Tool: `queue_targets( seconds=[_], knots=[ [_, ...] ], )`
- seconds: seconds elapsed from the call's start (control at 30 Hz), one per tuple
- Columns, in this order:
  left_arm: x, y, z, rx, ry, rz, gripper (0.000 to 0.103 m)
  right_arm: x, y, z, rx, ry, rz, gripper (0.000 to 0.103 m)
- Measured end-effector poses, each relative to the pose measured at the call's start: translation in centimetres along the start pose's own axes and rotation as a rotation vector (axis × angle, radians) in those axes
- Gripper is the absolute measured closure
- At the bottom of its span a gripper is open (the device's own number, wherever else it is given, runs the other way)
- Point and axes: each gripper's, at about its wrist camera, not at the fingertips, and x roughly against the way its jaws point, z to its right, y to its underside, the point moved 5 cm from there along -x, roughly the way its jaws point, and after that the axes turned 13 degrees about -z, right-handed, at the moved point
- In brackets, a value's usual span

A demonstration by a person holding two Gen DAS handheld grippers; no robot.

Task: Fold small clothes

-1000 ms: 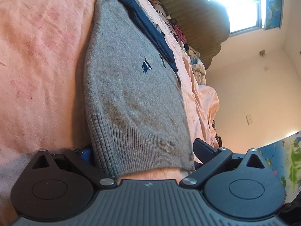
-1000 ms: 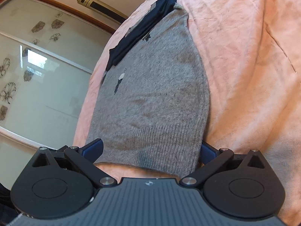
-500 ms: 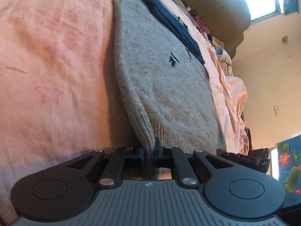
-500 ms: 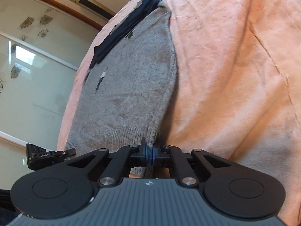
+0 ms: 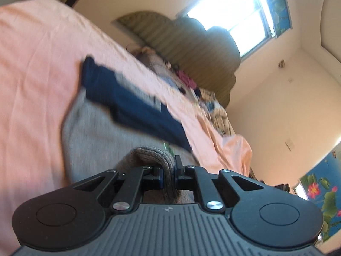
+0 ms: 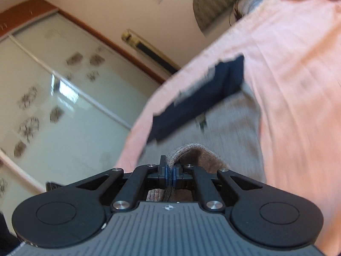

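In the left wrist view, the left gripper (image 5: 168,173) sits at lower centre of the frame, its jaws closed tight on a bunched fold of the ribbed hem (image 5: 149,156) of a grey knit sweater (image 5: 96,125). The pinched fabric rises in a hump just above the fingertips, and the rest of the sweater spreads behind it across the middle left of the frame, lying on a pink bedsheet (image 5: 32,85). A navy blue band (image 5: 132,104), apparently the sweater's collar end or another dark garment, crosses the far edge of the grey knit diagonally; motion blur keeps me from telling which. At the upper centre stands a dark striped headboard (image 5: 191,49), with a pile of mixed clothes (image 5: 191,85) along the bed's far edge and a bright window (image 5: 232,15) at the upper right.

In the right wrist view, the right gripper (image 6: 170,173) is likewise clamped on the sweater's hem (image 6: 191,153), the knit folded over in a brownish-grey hump just right of the fingertips. The grey sweater (image 6: 232,123) extends up the middle of the frame to the navy band (image 6: 200,98), all on the pink sheet (image 6: 298,85) filling the right side. Frosted sliding doors (image 6: 64,98) with a floral pattern occupy the left of the frame.
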Motion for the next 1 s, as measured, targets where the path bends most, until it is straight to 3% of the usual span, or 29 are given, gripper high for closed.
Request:
queue_targets(
  seconds=[0.13,0.27,0.37,0.4,0.47,0.5,0.57,0.63,0.7,0.8,0.9,1.0],
  knots=[
    [-3.5,-8.5,-1.4,0.030,-0.001,0.058,0.094,-3.4,-8.6,2.5,-0.048,0.000,0.066,0.092],
    [-8.1,-16.1,-3.4,0.031,-0.125,0.106,0.094,-8.2,-16.1,4.9,-0.096,0.034,0.089,0.092],
    [-11.7,-20.4,-6.6,0.107,-0.198,0.125,0.093,-12.1,-19.6,7.8,-0.162,0.101,0.124,0.091],
    [-13.0,-21.4,-7.9,0.143,-0.230,0.108,0.091,-13.3,-20.3,9.2,-0.212,0.132,0.136,0.085],
    [-15.3,-22.2,-11.0,0.254,-0.295,0.034,0.082,-15.4,-20.7,11.2,-0.297,0.187,0.120,0.045],
    [-15.7,-21.9,-11.9,0.305,-0.307,0.009,0.075,-16.1,-20.2,11.5,-0.303,0.194,0.110,0.015],
    [-14.9,-20.4,-12.6,0.322,-0.281,0.029,0.058,-16.2,-19.1,10.7,-0.243,0.168,0.114,0.013],
    [-12.7,-18.7,-11.8,0.269,-0.295,0.072,0.025,-14.8,-17.2,9.5,-0.188,0.164,0.102,0.016],
    [-9.8,-16.1,-10.6,0.219,-0.297,0.130,0.019,-12.2,-14.9,8.1,-0.137,0.162,0.100,0.016],
    [-6.0,-11.1,-9.6,0.206,-0.266,0.150,0.019,-7.7,-9.6,6.4,-0.126,0.164,0.101,0.013],
    [-4.0,-5.4,-9.7,0.277,-0.197,0.140,0.018,-4.2,-4.5,5.8,-0.156,0.181,0.100,0.008],
    [-4.0,-1.2,-10.4,0.378,-0.148,0.131,0.018,-3.1,-1.6,6.1,-0.197,0.215,0.088,0.008]
  ],
)
